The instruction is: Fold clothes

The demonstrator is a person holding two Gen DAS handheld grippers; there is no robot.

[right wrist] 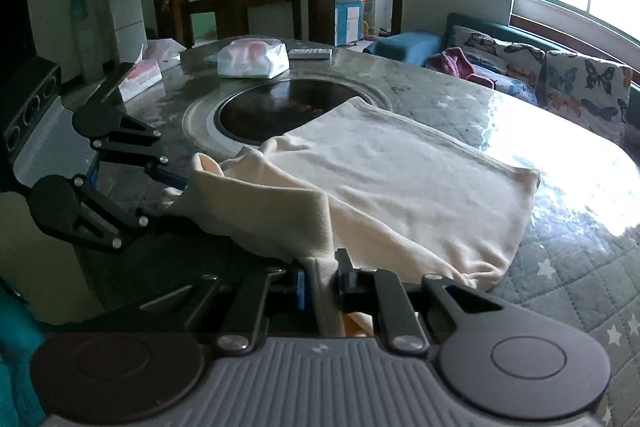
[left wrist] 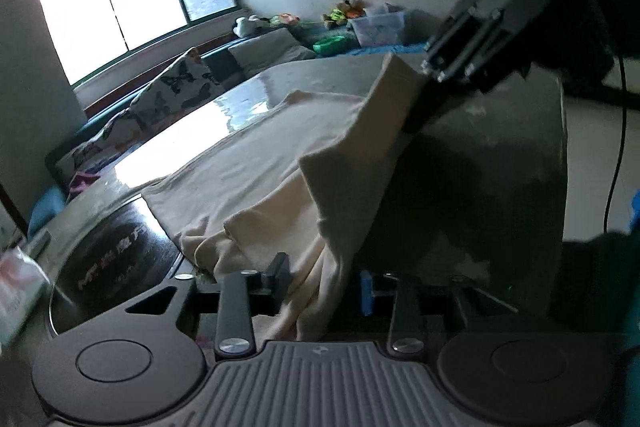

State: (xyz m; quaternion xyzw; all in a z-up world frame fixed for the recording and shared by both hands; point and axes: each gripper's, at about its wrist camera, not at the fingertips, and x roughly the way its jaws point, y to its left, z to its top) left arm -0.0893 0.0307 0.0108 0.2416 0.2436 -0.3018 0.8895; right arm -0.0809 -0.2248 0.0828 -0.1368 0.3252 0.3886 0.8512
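Clearly, a cream garment (right wrist: pixel 400 171) is spread over the quilted table (right wrist: pixel 560 259), its near edge lifted clear. That edge is pinched by the left gripper (left wrist: pixel 324 283) and the right gripper (right wrist: pixel 320 279), each pressed together on cloth. Soft, light, limp fabric is judged likely to sag between grips, so hold is best kept at hem corners.
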